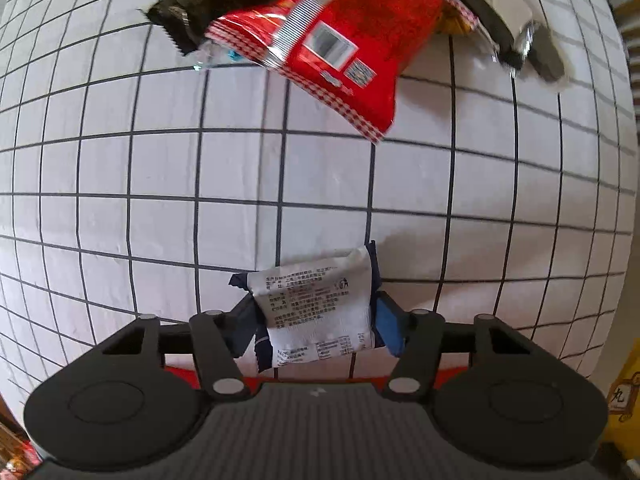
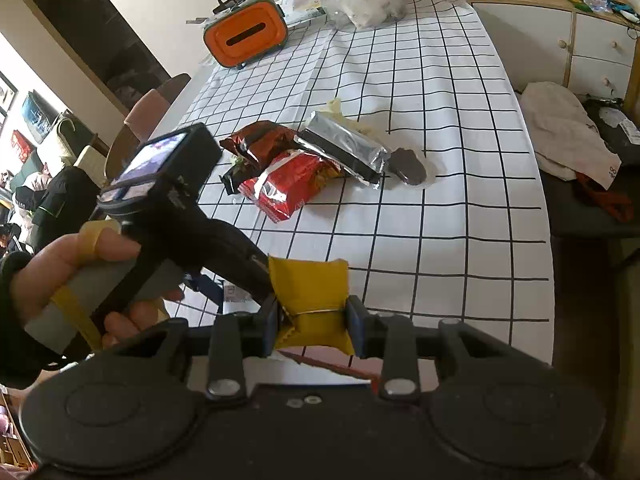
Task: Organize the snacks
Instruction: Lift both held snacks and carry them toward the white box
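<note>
The right claw is clamped on a yellow packet above the near edge of the bench. The left claw, pointing down, has a white-and-navy packet between its pads, which touch both sides. Mid-bench lies the snack pile: a red packet, a silver-black packet. An orange box sits at the far edge.

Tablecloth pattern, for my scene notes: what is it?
White tablecloth with a black grid of thin lines; clearest in the right wrist view.
</note>
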`<action>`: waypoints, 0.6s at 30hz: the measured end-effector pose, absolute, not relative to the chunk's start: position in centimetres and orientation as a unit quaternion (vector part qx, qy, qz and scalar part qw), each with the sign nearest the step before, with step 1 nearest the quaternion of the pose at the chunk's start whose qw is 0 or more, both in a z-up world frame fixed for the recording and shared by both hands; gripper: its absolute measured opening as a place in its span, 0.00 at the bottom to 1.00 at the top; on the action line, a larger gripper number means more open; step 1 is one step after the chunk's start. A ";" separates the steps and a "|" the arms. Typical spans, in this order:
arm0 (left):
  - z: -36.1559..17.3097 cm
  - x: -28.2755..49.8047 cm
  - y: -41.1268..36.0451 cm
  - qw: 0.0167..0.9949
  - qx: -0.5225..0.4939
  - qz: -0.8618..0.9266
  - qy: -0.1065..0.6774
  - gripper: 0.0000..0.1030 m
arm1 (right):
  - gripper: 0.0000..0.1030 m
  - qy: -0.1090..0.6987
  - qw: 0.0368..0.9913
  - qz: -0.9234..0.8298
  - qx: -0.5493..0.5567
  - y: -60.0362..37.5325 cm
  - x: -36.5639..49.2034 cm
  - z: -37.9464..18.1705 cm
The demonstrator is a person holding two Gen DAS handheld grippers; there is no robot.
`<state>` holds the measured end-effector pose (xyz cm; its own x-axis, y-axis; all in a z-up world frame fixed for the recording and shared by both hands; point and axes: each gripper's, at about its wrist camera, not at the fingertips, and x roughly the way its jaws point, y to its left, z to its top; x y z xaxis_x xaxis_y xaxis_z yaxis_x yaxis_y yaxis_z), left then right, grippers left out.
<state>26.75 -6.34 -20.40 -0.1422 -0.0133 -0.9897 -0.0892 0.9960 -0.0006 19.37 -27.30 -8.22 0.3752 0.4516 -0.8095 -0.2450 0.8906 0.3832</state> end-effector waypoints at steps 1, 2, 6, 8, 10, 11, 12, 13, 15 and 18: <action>-20.3 26.5 -5.9 0.659 -0.040 0.031 0.750 0.58 | 0.33 0.517 0.823 0.212 0.099 -27.3 19.3 -8.2; -20.2 26.4 -5.4 0.663 -0.047 0.032 0.747 0.57 | 0.33 0.517 0.823 0.213 0.097 -27.4 19.3 -8.2; -19.5 26.1 -4.6 0.682 -0.072 0.023 0.727 0.57 | 0.33 0.517 0.823 0.217 0.093 -27.5 19.2 -8.1; -18.8 26.3 -4.3 0.690 -0.083 0.020 0.718 0.57 | 0.33 0.517 0.823 0.218 0.091 -27.5 19.1 -8.0; -18.2 26.5 -4.1 0.697 -0.091 0.020 0.711 0.57 | 0.33 0.517 0.823 0.219 0.089 -27.5 19.0 -8.0; -17.8 26.6 -3.8 0.701 -0.096 0.020 0.707 0.57 | 0.33 0.517 0.823 0.220 0.087 -27.5 19.0 -7.9; -17.3 26.8 -3.4 0.703 -0.101 0.018 0.703 0.57 | 0.33 0.516 0.823 0.220 0.086 -27.5 18.9 -7.8; -16.8 26.7 -3.1 0.707 -0.105 0.017 0.699 0.57 | 0.33 0.515 0.824 0.220 0.085 -27.5 18.9 -7.7; -15.6 26.7 -2.7 0.715 -0.110 0.011 0.690 0.57 | 0.33 0.513 0.825 0.222 0.082 -27.5 18.8 -7.5; -13.0 26.8 -1.7 0.730 -0.118 0.000 0.673 0.57 | 0.33 0.508 0.828 0.225 0.077 -27.4 18.6 -6.9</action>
<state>26.75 -1.71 -12.96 0.0934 -0.1582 -0.9830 -0.1583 0.9724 -0.1716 18.55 -27.43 -6.94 0.3822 0.4511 -0.8065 -0.2937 0.8868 0.3568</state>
